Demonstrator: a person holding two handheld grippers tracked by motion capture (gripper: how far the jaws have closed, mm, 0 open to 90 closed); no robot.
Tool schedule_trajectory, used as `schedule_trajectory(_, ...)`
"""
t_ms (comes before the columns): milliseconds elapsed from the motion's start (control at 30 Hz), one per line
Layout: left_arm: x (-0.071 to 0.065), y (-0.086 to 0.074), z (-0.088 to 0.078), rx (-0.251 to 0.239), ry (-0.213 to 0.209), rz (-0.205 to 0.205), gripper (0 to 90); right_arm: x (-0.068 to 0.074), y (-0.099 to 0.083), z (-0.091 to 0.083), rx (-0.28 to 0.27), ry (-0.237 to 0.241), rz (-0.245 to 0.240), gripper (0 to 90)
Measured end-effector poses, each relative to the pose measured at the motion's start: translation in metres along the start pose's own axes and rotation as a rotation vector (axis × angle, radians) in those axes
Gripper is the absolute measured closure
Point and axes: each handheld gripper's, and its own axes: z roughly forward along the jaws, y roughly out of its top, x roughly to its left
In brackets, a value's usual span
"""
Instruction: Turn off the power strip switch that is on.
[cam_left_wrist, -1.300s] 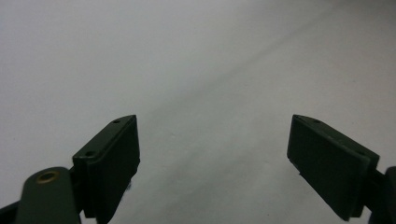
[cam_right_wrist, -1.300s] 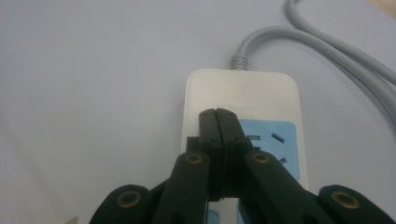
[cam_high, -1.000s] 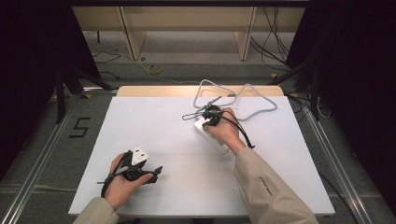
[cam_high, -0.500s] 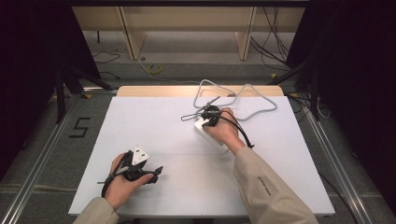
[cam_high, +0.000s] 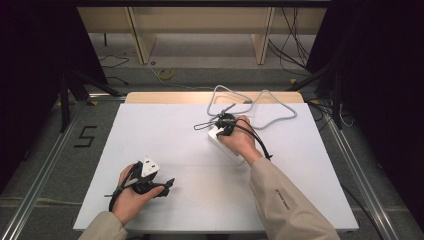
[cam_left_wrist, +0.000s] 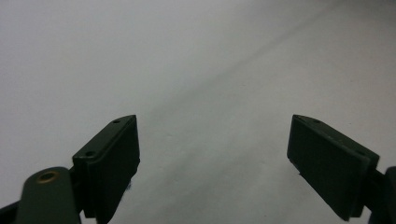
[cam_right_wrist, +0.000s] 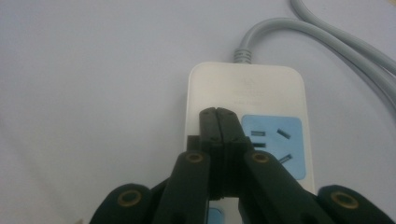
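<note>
High view: our right gripper (cam_high: 223, 123) presses closed jaws, holding nothing, onto the power strip (cam_right_wrist: 261, 116).
Left gripper (cam_left_wrist: 215, 158): jaws apart, holding nothing, far from the power strip.
Risk: we push crooked, and the power strip may slide.

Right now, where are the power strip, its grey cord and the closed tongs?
power strip (cam_right_wrist: 245, 88): right gripper view, white top above the blue socket.
grey cord (cam_right_wrist: 299, 30): right gripper view, bend past the strip.
right tongs (cam_right_wrist: 218, 119): right gripper view, shut tips.

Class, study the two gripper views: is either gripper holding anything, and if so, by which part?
Nothing is held. The left gripper has its jaws wide apart over the bare table; the right gripper has its jaws closed together above the power strip, gripping nothing.
</note>
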Motion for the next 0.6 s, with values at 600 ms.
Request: schedule_trajectory(600, 0.0003, 0.0, 0.0003, 0.005, -0.001, 0.005, 16.8, 0.0004, -0.0019, -0.0003, -0.017, -0.005, 0.004, 90.0)
